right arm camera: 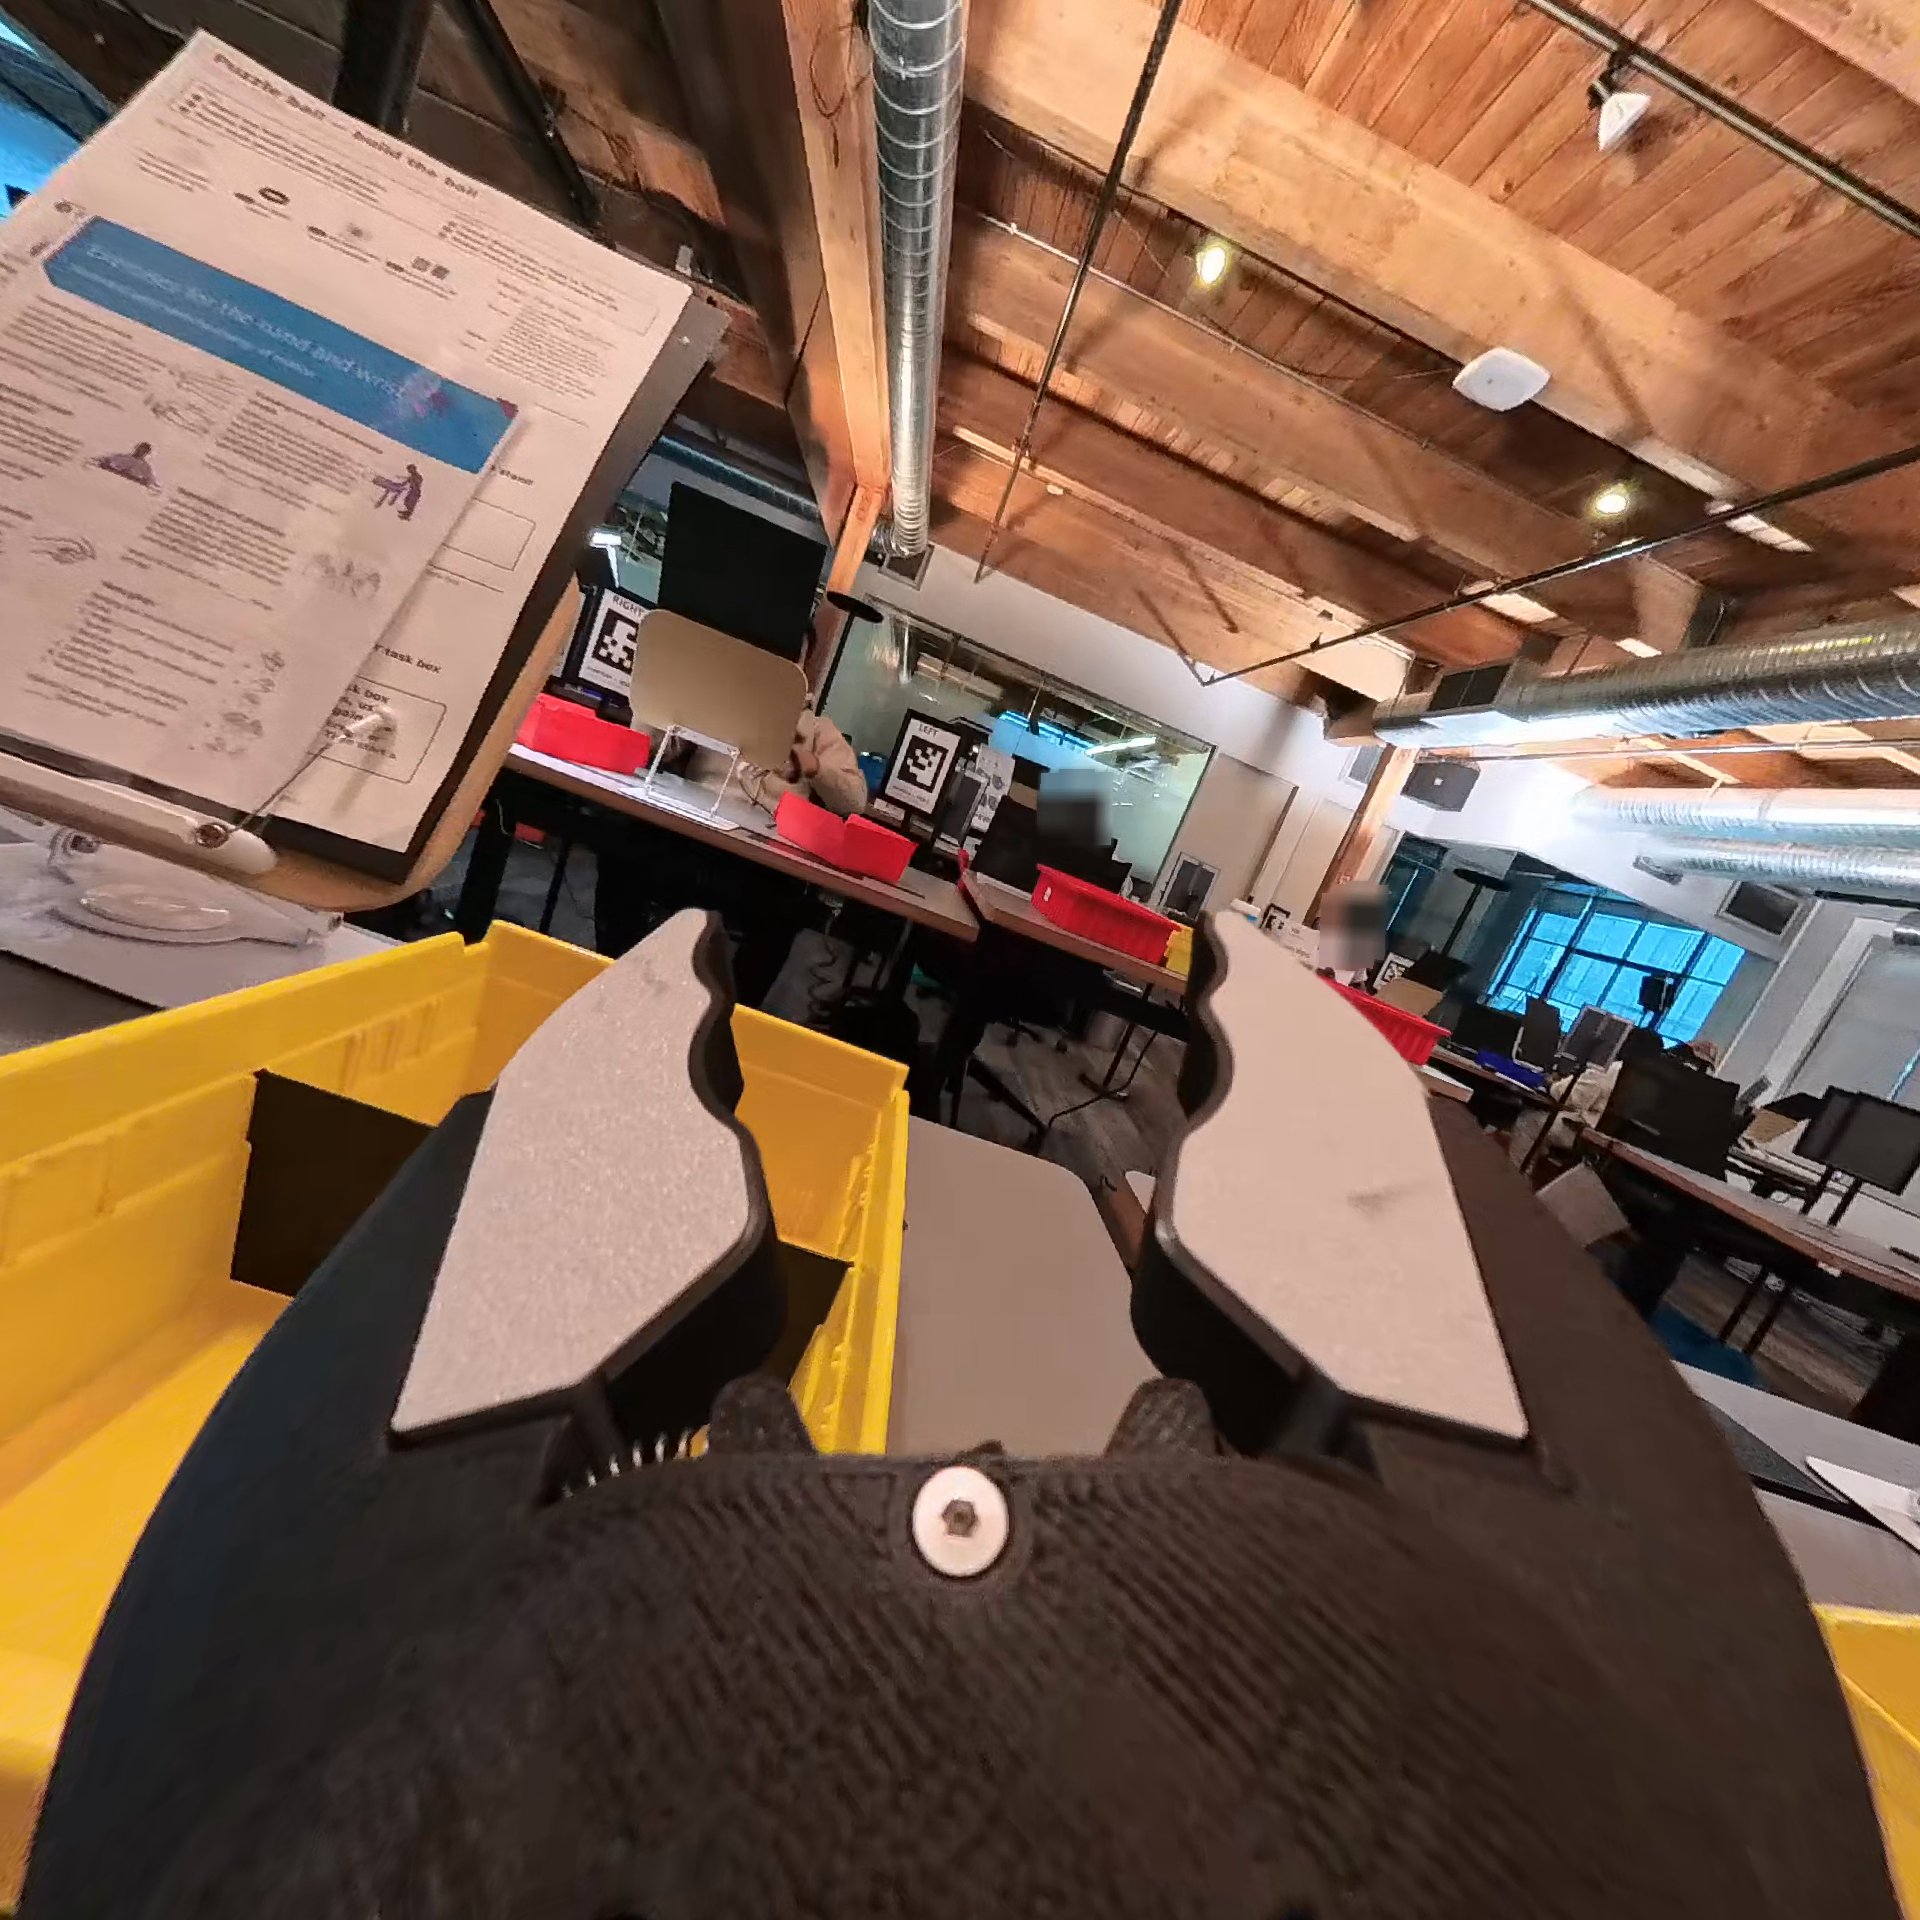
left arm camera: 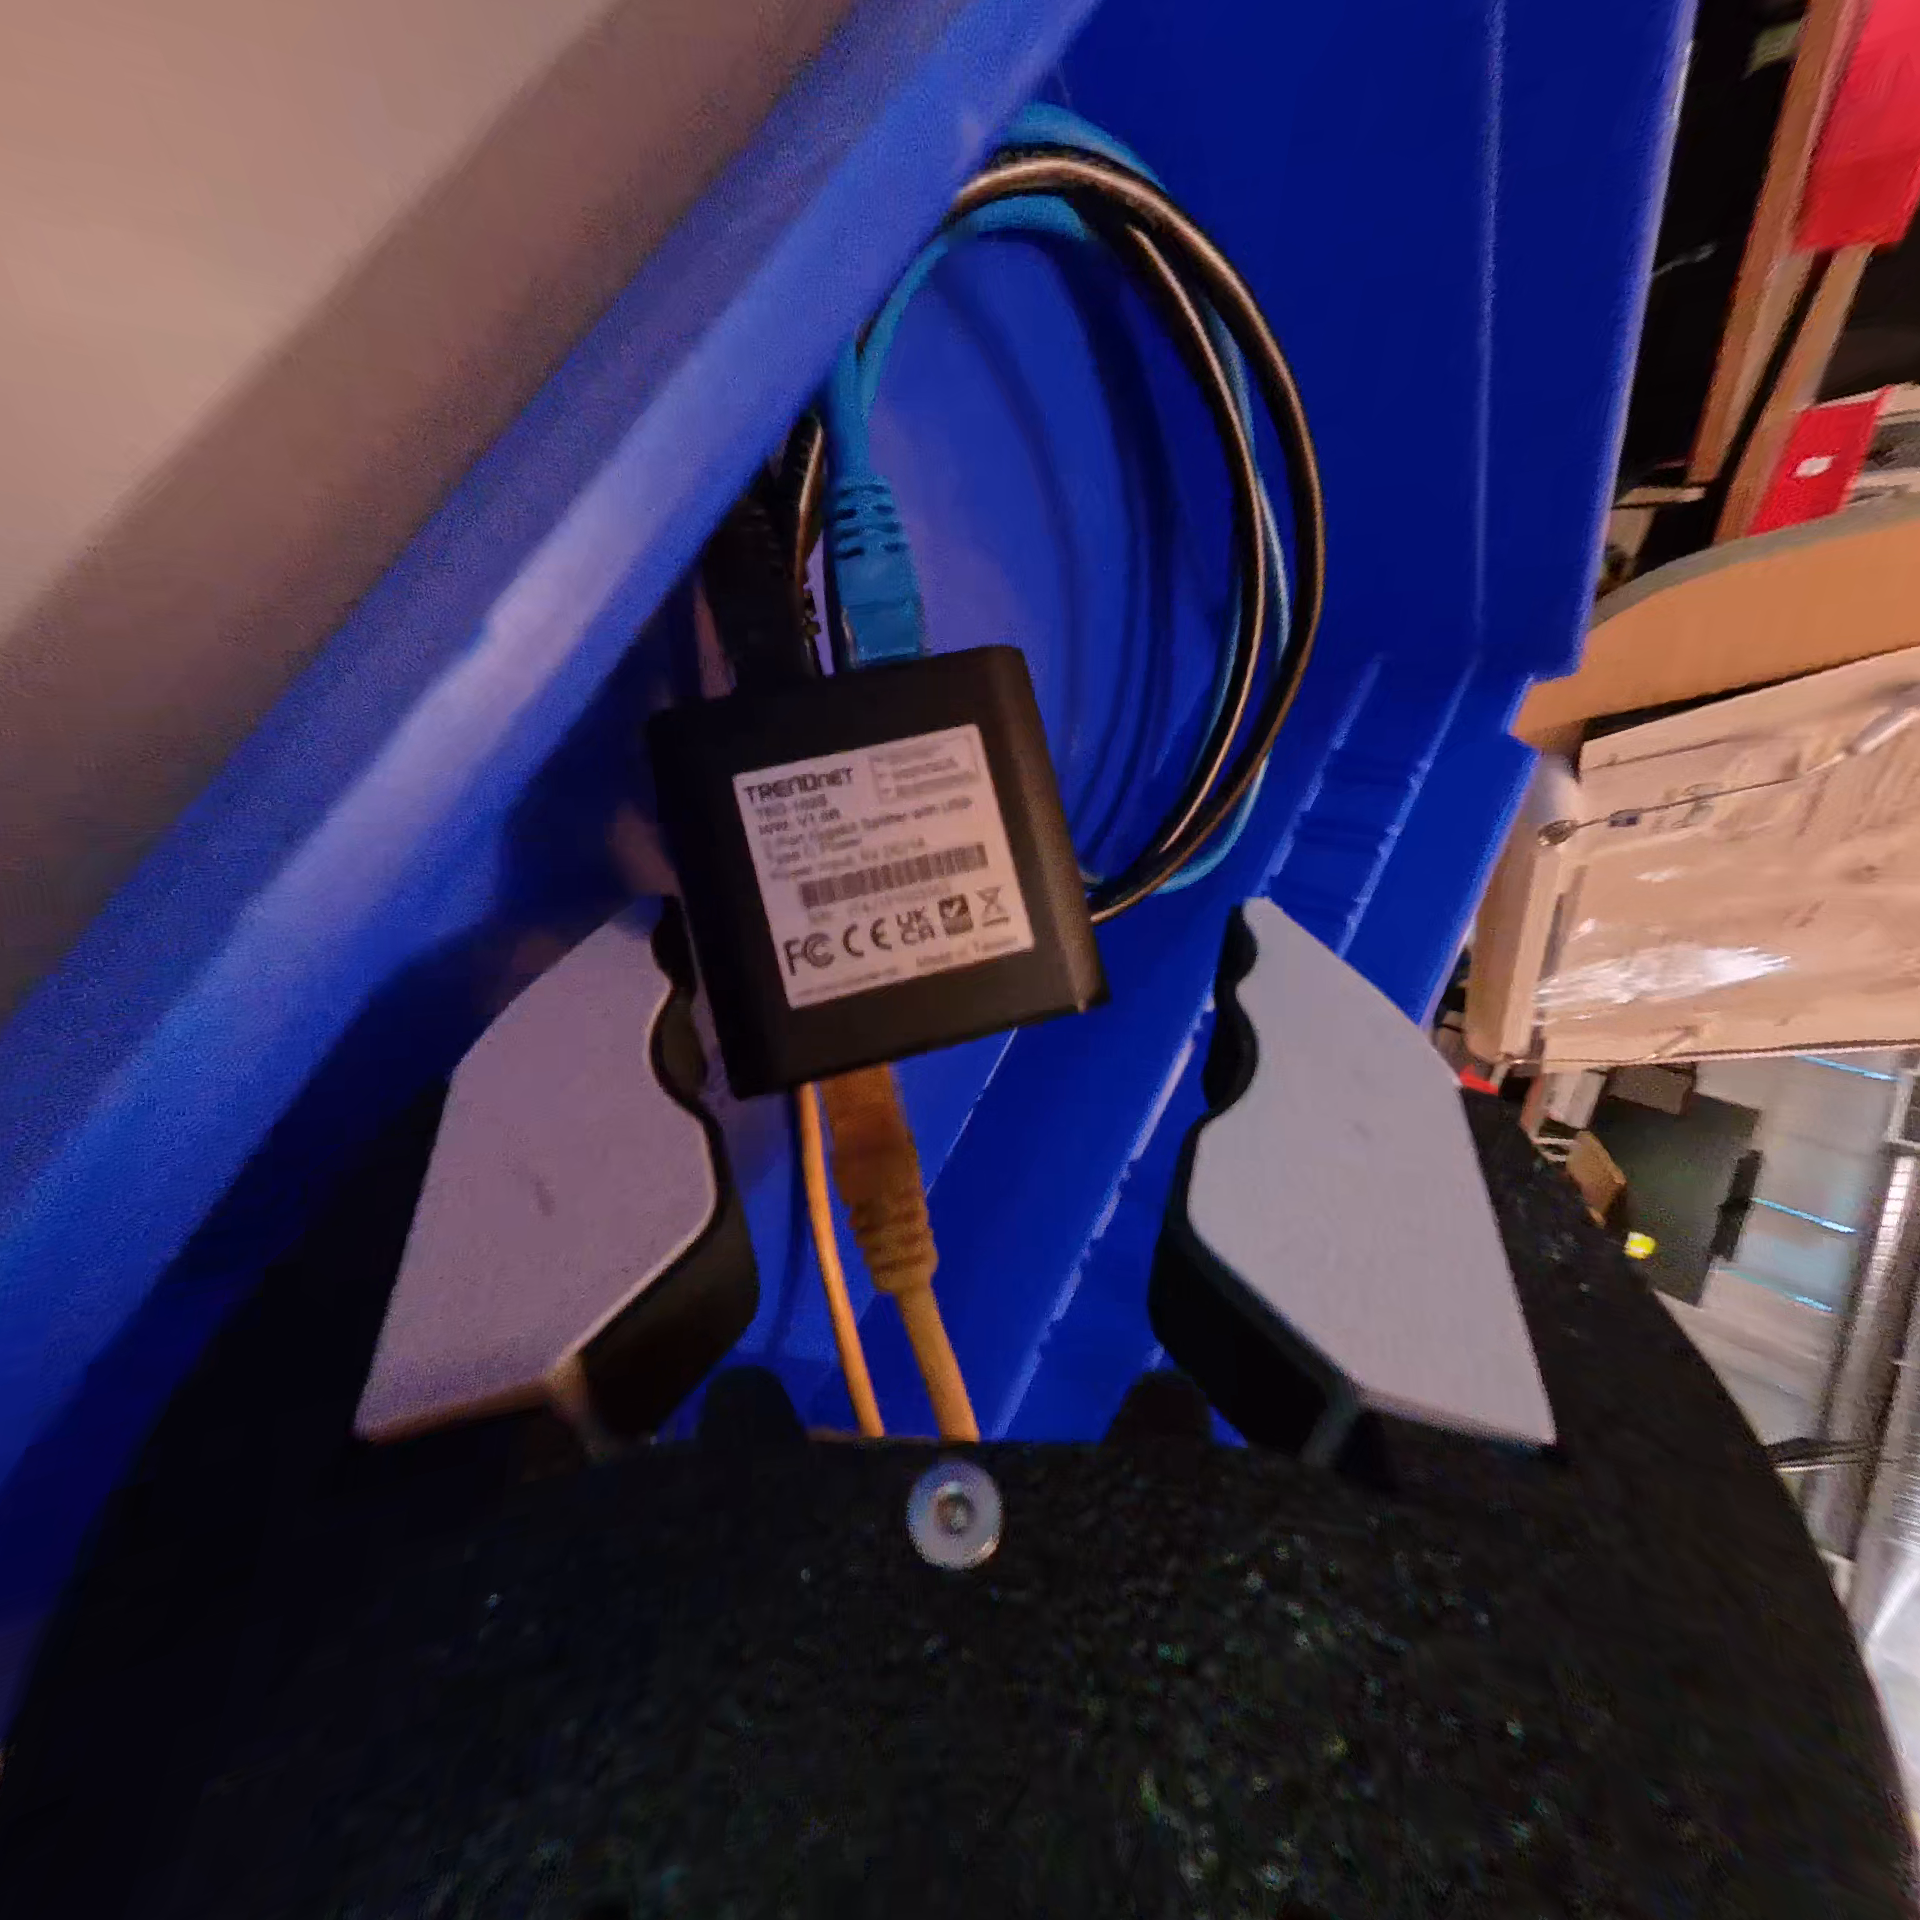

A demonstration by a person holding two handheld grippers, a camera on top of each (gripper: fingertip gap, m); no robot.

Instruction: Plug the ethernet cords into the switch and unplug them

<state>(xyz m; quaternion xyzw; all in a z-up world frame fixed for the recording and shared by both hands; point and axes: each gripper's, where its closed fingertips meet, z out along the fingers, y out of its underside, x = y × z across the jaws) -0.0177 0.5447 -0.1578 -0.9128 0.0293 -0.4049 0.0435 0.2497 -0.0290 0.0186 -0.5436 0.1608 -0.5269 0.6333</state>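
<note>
In the left wrist view a small black switch (left arm camera: 873, 868) with a white label lies inside a blue bin (left arm camera: 1195, 343). A blue ethernet cord (left arm camera: 871, 566) is plugged into its far end, next to a black cable (left arm camera: 764, 582). A yellow ethernet cord (left arm camera: 883, 1195) is plugged into its near end and runs back between my fingers. My left gripper (left arm camera: 961, 920) is open, with the switch between its fingertips, close against the left finger (left arm camera: 582, 1101). My right gripper (right arm camera: 956, 925) is open and empty, raised over a yellow bin (right arm camera: 156, 1122).
Blue and black-and-white cable loops (left arm camera: 1247, 520) coil against the blue bin's wall. Cardboard and plastic packaging (left arm camera: 1704, 831) sit right of the bin. In the right wrist view a document stand with papers (right arm camera: 291, 436) is at left, and a grey table (right arm camera: 997, 1278) and red bins (right arm camera: 847, 836) lie beyond. The grippers' ends are close to 65 cm from one another.
</note>
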